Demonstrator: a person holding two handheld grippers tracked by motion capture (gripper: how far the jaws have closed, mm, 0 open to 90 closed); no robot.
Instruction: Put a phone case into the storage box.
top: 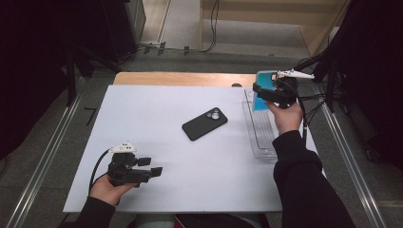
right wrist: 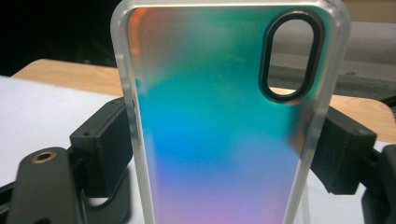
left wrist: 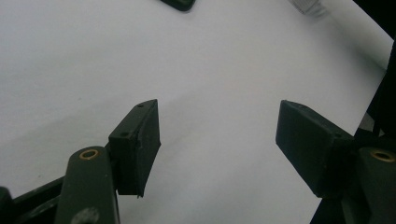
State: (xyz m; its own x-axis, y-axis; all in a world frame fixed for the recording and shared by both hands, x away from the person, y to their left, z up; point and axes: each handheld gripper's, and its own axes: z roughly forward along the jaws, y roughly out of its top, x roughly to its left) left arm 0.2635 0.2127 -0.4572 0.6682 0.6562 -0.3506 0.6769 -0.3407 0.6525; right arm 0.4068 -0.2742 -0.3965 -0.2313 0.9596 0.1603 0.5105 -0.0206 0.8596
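The right gripper pinches an iridescent phone case by its long edges, raised above the clear tray. The left gripper, fingers spread, hovers over the desk. The black phone lies mid-desk; the case should probably descend level, cutout aligned to the lenses.

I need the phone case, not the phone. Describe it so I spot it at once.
Start at the white table and go to its far right corner, above the clear tray. The phone case is clamped upright in the right gripper. It shimmers teal to purple with a frosted rim, unlike the black phone lying mid-table.
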